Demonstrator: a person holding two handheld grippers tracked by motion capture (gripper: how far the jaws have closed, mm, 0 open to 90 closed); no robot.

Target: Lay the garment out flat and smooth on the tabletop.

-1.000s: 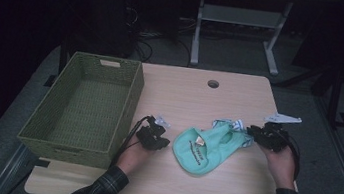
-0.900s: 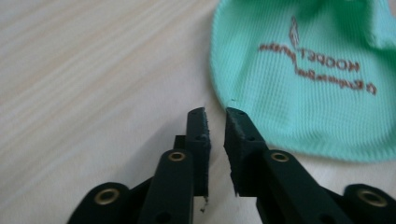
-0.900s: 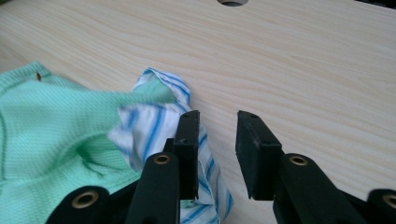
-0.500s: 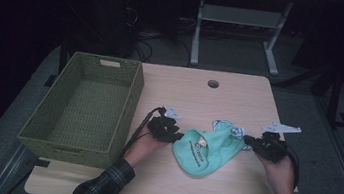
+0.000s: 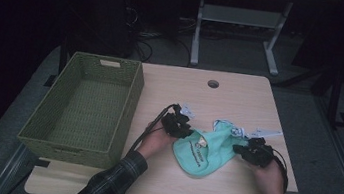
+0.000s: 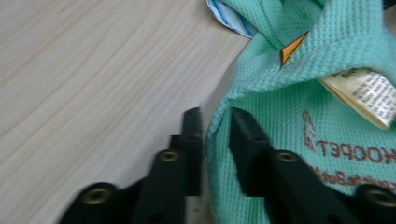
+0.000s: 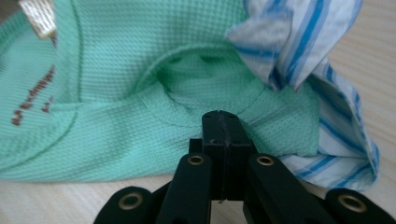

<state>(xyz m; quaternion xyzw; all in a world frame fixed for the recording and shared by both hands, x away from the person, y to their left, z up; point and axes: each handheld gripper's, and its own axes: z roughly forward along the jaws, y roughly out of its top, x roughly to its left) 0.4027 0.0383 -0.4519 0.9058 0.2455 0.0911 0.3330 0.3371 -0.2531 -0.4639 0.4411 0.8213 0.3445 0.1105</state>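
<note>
From above I see both forearms come in from the bottom edge, plaid sleeves (image 5: 113, 182) showing, hands set either side of a mint-green shirt (image 5: 203, 149) that lies crumpled on the tabletop (image 5: 240, 96), right of an olive wicker basket (image 5: 53, 142). My left claw (image 5: 182, 129) sits at the shirt's left edge, the hand low and angled inward; its jaws have just been narrowing, and in the left gripper view (image 6: 215, 128) a fold of the green knit stands in the slim gap between them (whether the pads actually press the cloth I cannot tell, since the gap stays visible on both sides of the hem). My right claw (image 5: 242, 149) rests at the shirt's right edge, wrist nearly level with the tabletop; in the right gripper view (image 7: 219, 122) its jaws are clenched together, tips buried in a pucker of the green fabric, so it is grasping the shirt. A blue-striped white cloth (image 7: 322, 88) bunches just beside that grip and touches the shirt. The printed brown lettering (image 6: 359, 154) is cut off and only partly legible; a paper tag (image 6: 364, 93) is blurred. The room beyond the tabletop is too dark to make out.
</note>
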